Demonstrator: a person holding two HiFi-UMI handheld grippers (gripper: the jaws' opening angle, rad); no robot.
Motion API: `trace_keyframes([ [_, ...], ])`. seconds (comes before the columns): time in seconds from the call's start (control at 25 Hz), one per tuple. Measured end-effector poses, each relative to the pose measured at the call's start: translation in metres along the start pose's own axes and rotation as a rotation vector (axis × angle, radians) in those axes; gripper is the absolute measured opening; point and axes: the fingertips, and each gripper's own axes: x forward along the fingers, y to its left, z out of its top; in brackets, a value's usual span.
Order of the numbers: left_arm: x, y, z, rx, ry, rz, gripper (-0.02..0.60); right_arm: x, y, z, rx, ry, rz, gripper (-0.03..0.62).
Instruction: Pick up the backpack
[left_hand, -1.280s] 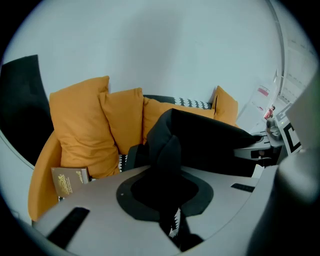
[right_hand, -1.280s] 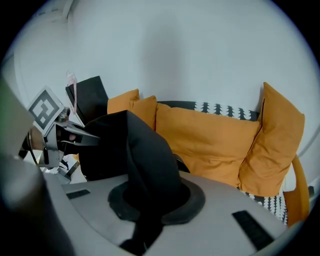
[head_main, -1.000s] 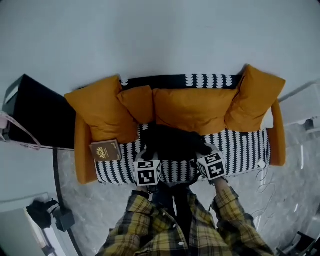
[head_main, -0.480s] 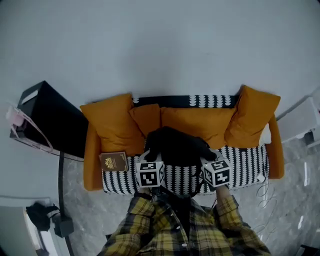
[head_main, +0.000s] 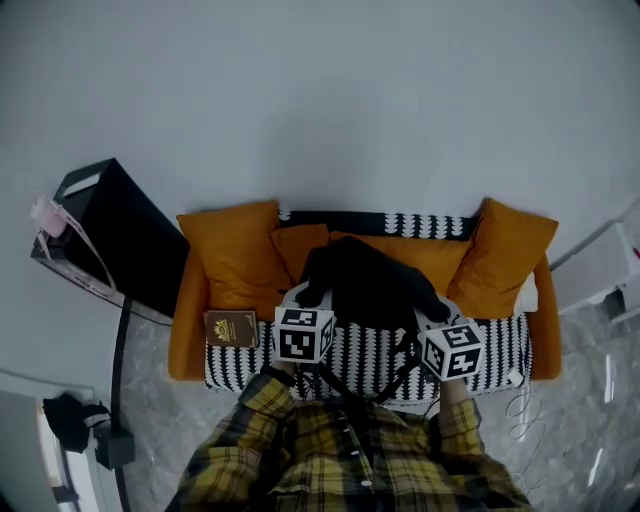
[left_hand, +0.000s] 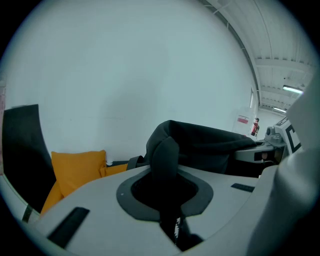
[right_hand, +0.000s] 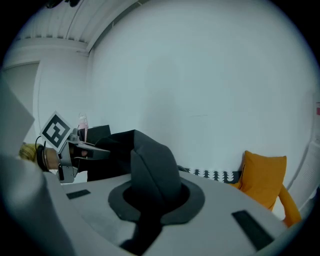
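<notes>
Head view shows the change clearly: a second ago the backpack (head_main: 365, 285) was lying on the striped seat of the sofa (head_main: 500, 345). Now it hangs in front of the orange back cushions (head_main: 445, 262), at the centre of the frame. The left hand-held gripper (head_main: 303, 298) is closed narrow on a fold of black fabric at the bag's left side. The right hand-held gripper (head_main: 432, 312) pinches the right side in the same way. Each gripper view shows fabric standing up between the jaws. So the pick-up is, in my judgement, nearly done.

Dark straps (head_main: 400, 375) seem to hang below the bag, perhaps near the seat's front edge, but I cannot see this well. The upper part of the frame is only bare wall (head_main: 320, 110), so there is free room above. A brown book (head_main: 231, 328) lies at the left end of the seat, well apart from the bag.
</notes>
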Motion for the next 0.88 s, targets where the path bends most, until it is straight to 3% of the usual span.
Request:
trace_keyframes([
  [0.4,-0.029,-0.014,0.056,0.049,-0.134,-0.050,0.048,-0.030,0.005,0.059,-0.064,-0.143,-0.013,0.043],
  [0.88,-0.066,-0.026,0.072,0.059,-0.204,-0.088,0.048,-0.062,0.022,0.079,-0.122,-0.225,-0.014,0.041],
])
